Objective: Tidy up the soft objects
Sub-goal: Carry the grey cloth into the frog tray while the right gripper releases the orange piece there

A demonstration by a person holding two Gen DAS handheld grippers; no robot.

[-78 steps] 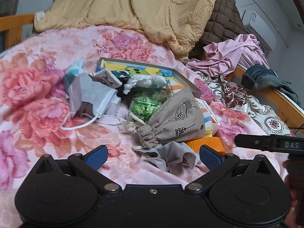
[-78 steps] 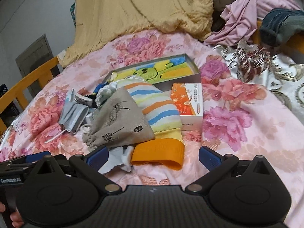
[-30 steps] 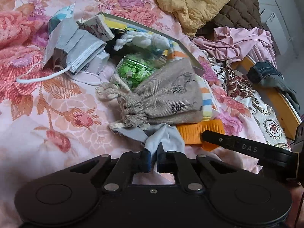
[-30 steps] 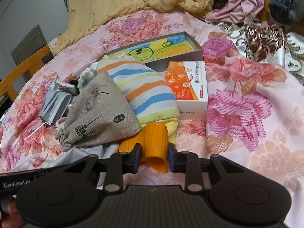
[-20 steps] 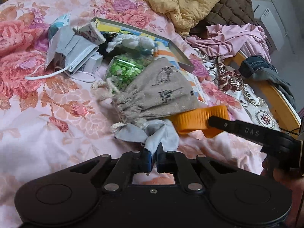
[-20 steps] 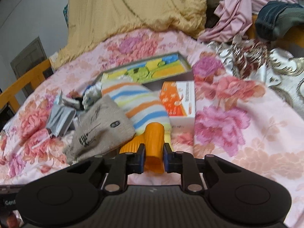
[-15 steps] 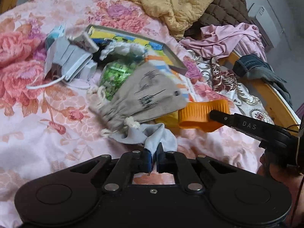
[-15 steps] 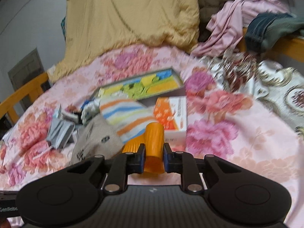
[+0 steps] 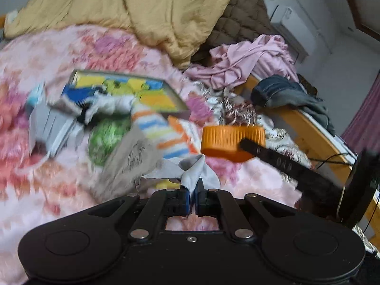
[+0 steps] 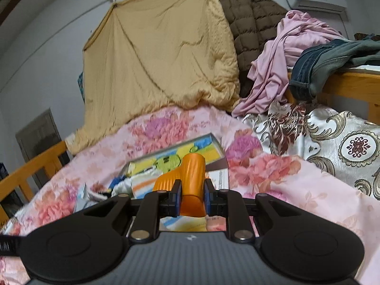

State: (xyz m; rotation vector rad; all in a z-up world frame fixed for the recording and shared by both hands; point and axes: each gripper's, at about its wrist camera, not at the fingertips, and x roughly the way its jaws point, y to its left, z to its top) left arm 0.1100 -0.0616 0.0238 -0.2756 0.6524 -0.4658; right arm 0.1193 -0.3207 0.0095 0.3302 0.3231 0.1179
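With the left gripper [image 9: 192,196] clamped on a grey cloth [image 9: 193,169] and the right gripper [image 10: 192,198] on an orange ribbed cuff [image 10: 191,180], both pieces hung above the bed [image 10: 273,173], apparently lifted for sorting, each needing a spot clear of the pile.

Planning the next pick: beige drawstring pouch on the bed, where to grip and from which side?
Grip the drawstring pouch at its gathered neck, likely the end nearest the left-wrist camera, coming from above on that near side. The neck is bunched narrow; the body is broad and flat, and it lies against the striped sock. Blur hides detail.
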